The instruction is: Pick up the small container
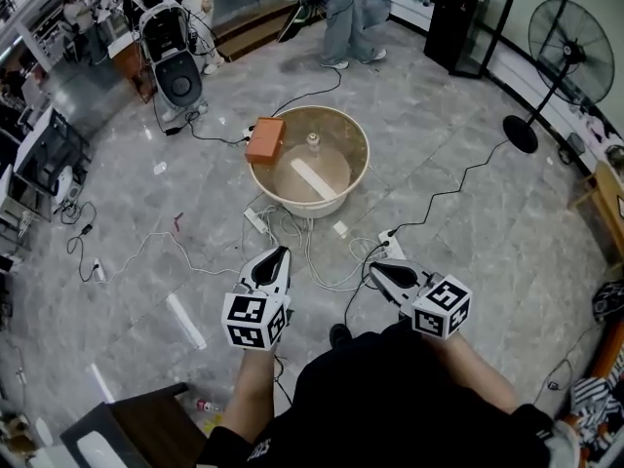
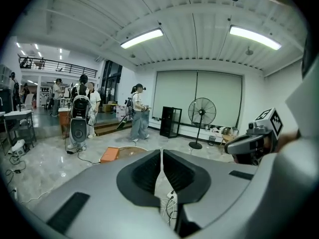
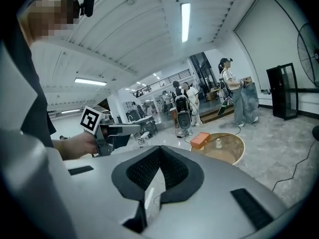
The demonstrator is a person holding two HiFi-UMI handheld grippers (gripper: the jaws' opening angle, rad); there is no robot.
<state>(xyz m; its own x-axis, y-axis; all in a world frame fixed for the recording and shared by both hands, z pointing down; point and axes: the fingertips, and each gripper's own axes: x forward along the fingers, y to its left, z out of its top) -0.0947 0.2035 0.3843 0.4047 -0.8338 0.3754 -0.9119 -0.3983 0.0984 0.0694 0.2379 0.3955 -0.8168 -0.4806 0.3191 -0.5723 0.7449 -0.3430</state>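
small container [image 1: 313,142] seen standing in round beige basin [image 1: 363,154]

the small container was seen upright near the middle of the head view, toward the upper part of the basin's inside. an orange box [image 1: 265,138] was set on the basin's left rim, just beside the container, and a pale flat strip [image 1: 314,178] lay below it inside the basin. in the right gripper view the container [image 3: 218,143] was shown right of centre, next to the orange box.

the left gripper [image 1: 280,253] and the right gripper [image 1: 374,267] were held side by side in the lower middle of the head view. both were pointed up the frame toward the basin and kept well apart from it. in each gripper's own view the jaws were pressed together, with only a thin seam between the pads and nothing caught in them.

cables [image 1: 322,261] were strewn over the grey floor between the grippers and the basin. a standing fan [image 1: 570,37] was placed at the upper right and a black cabinet [image 1: 466,18] along the top edge.
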